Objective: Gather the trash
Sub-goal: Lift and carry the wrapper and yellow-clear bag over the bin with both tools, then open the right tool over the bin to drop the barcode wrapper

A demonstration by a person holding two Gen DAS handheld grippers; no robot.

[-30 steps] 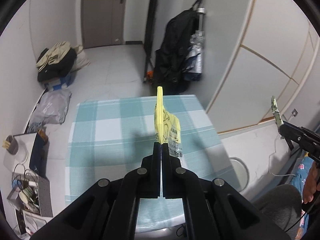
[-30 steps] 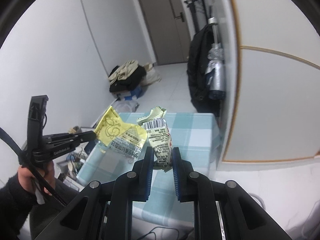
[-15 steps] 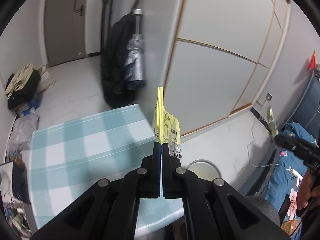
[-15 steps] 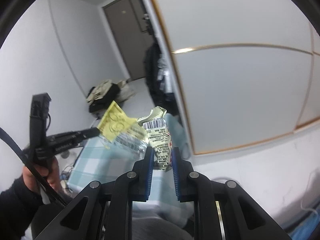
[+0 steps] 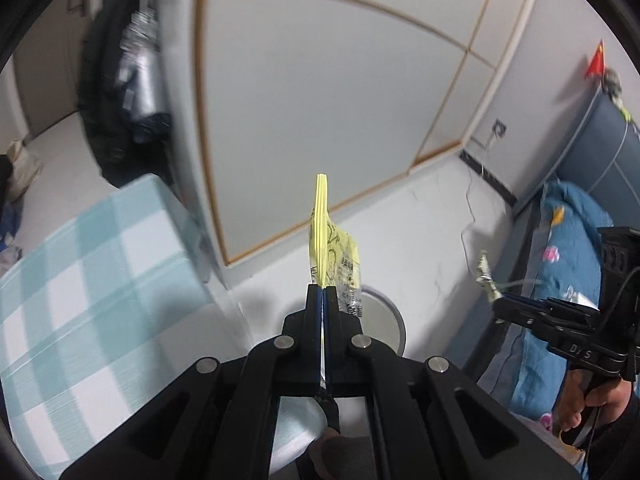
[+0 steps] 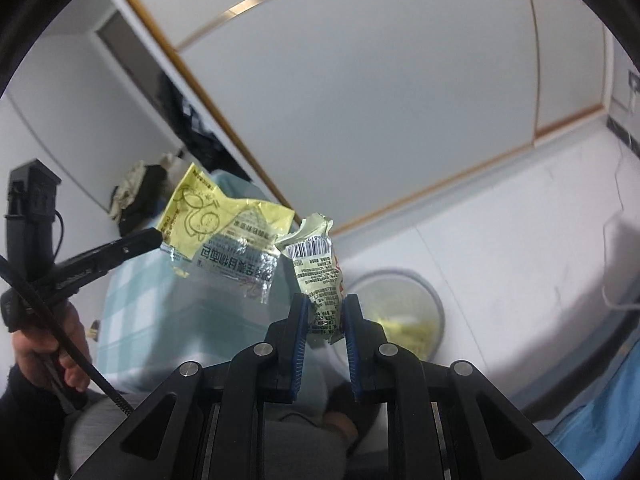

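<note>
Over the bin (image 6: 434,304) now, both wrappers, formerly above table.

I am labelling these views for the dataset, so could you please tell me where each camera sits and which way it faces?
Left wrist: on the left gripper, facing down along its fingers at the yellow wrapper, bin and wall; the person's right hand shows.
Right wrist: on the right gripper, facing down past the crumpled green wrapper at the bin; the person's left hand shows.
Shared: both wrappers, bin, checked table.
</note>
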